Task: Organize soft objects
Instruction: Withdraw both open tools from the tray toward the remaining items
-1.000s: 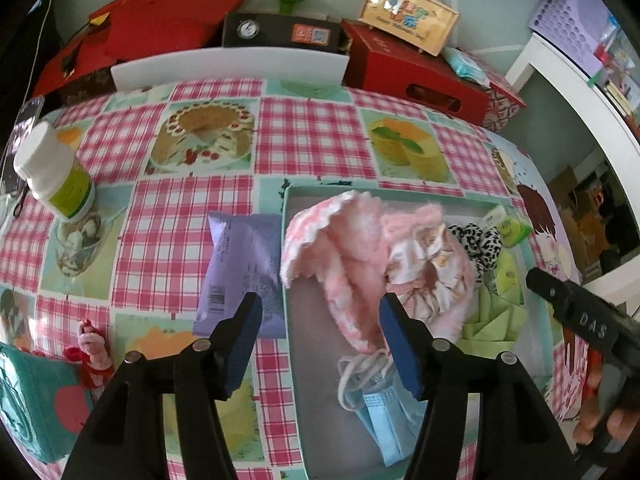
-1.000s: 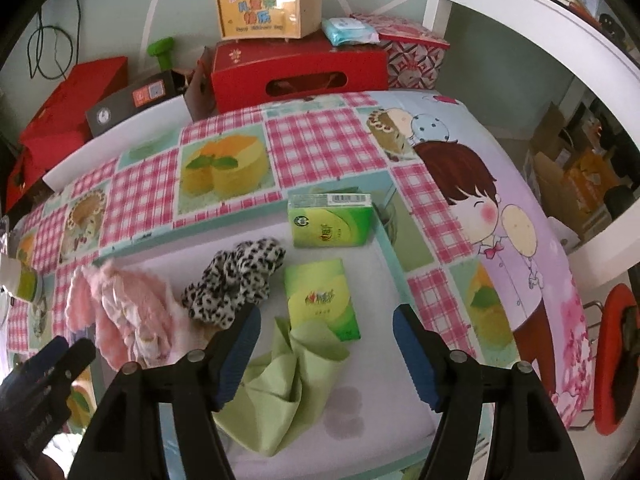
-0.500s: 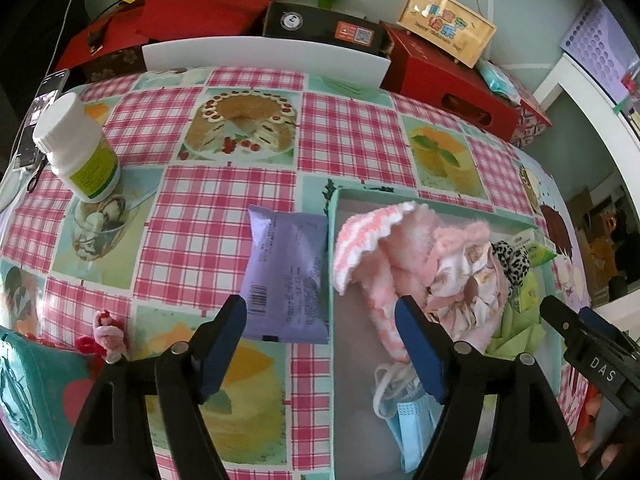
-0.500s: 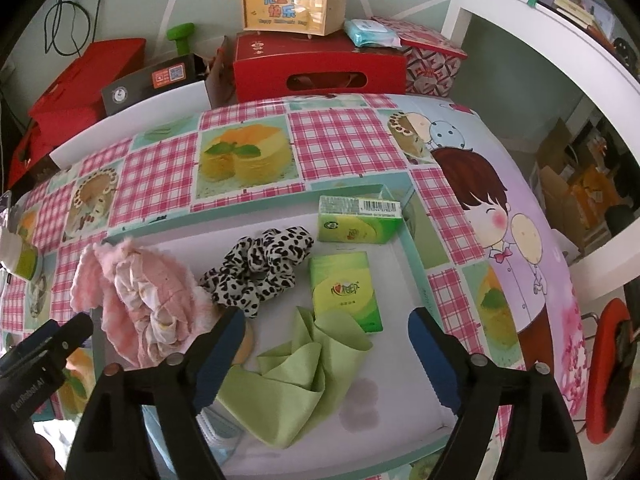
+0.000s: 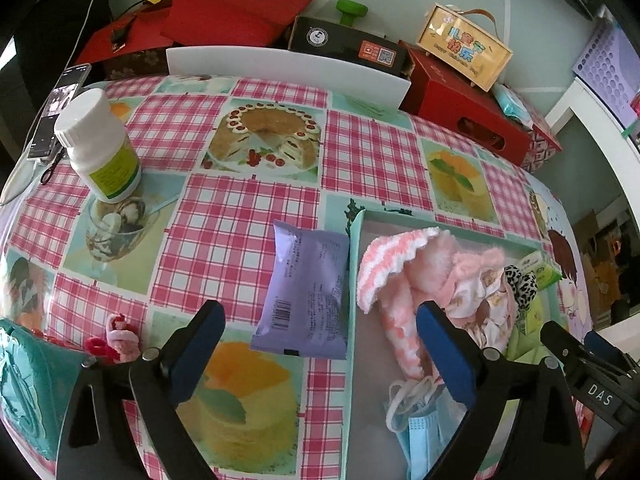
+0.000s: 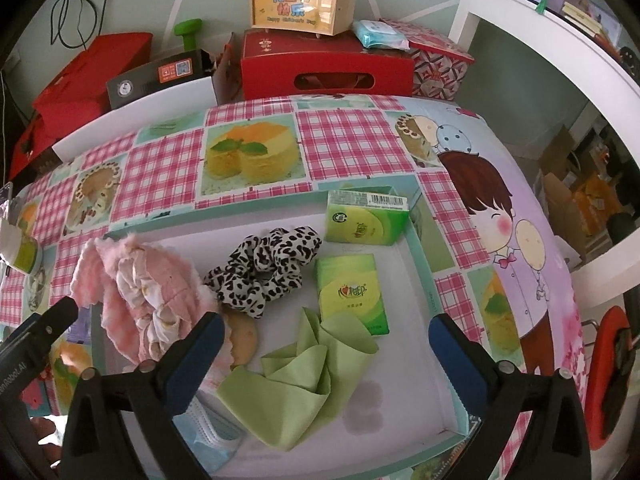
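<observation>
A shallow teal tray (image 6: 424, 264) holds pink knitted and fluffy clothes (image 6: 140, 280), a leopard scrunchie (image 6: 268, 268), a green cloth (image 6: 304, 380), two green tissue packs (image 6: 352, 292) and a blue face mask (image 5: 420, 432). A purple packet (image 5: 308, 296) lies on the tablecloth left of the tray (image 5: 356, 264). A small red and pink soft toy (image 5: 116, 340) lies at the left. My left gripper (image 5: 320, 348) is open above the purple packet and the tray's left edge. My right gripper (image 6: 324, 352) is open and empty above the green cloth.
A white pill bottle (image 5: 100, 148) stands at the far left near a phone (image 5: 60, 108). A teal pouch (image 5: 24, 392) lies at the near left. Red boxes (image 6: 324, 68), a black box (image 5: 348, 44) and a wooden case (image 6: 300, 0) line the table's far side.
Both grippers have drawn back and up from the tray. The left view has shifted left, so the purple packet now sits between its fingers. Both stay open.
</observation>
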A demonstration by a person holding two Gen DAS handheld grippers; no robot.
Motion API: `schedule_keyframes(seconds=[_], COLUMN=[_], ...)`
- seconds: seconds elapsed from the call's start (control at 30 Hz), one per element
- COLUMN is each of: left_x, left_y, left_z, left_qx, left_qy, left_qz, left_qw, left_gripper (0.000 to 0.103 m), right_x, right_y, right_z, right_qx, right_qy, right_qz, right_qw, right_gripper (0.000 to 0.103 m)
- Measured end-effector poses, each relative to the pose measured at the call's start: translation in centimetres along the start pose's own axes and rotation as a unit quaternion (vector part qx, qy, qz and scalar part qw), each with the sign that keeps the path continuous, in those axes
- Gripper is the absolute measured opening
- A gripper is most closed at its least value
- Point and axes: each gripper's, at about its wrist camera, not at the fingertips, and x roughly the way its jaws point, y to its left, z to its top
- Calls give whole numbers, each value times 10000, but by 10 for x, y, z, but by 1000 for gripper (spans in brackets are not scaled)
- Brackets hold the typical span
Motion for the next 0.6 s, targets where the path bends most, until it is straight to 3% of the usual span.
schedule_keyframes(seconds=[0.27, 0.43, 0.6], left_x=[-14, -26, -36], left_y=[5, 28, 56], left_z=[5, 14, 22], left_qx=[-10, -157, -307], left_qy=[-395, -400, -326], left_qz=[-257, -357, -51], left_qw=[9989, 9984, 9990], left_gripper=[97, 97, 96], right_x=[-3, -10, -18], right_y=[1, 8, 20], right_z=[1, 2, 4], right_qx=[-34, -53, -123], right_qy=[-56, -173, -333], right_qz=[-9, 70, 362], right_qw=[10000, 9998, 9987], right_gripper=[103, 103, 103])
